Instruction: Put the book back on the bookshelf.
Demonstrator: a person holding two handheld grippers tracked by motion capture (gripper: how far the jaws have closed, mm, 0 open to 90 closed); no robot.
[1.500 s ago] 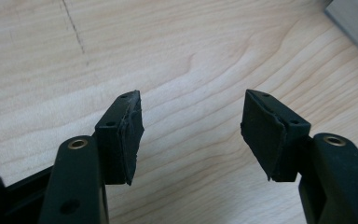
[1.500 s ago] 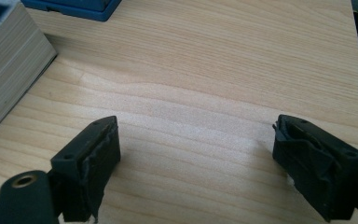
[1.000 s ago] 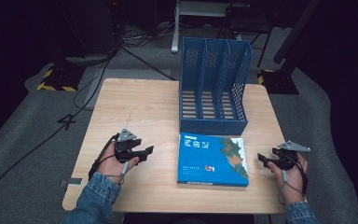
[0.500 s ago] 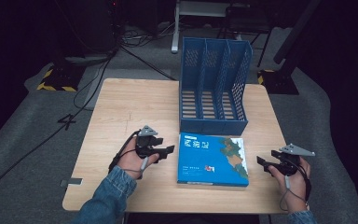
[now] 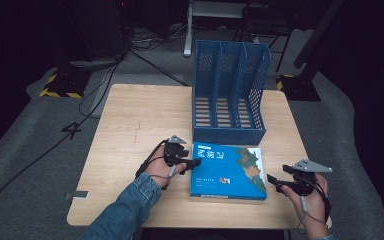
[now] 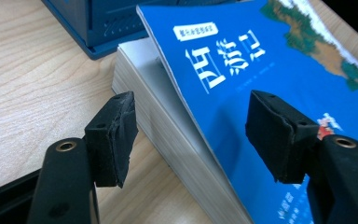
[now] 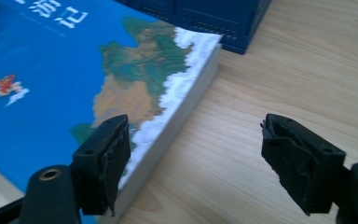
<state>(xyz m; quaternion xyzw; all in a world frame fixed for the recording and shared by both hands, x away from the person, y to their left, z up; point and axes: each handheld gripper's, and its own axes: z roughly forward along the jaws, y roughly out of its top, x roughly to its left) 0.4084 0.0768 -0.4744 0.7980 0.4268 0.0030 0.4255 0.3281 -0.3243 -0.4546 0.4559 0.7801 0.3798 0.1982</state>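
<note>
While the book (image 5: pixel 228 171) lies flat on the table (image 5: pixel 130 125) before the rack (image 5: pixel 229 90), my left gripper (image 6: pixel 191 135), jaws just widening, straddles its left edge; my right gripper (image 7: pixel 193 158) gapes at its right edge.

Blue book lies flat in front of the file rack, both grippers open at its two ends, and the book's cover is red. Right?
Not quite: the book has a blue cover, not red, as the high view shows. The rest holds: it lies flat in front of the file rack, with the left gripper and the right gripper open at its two ends.
</note>
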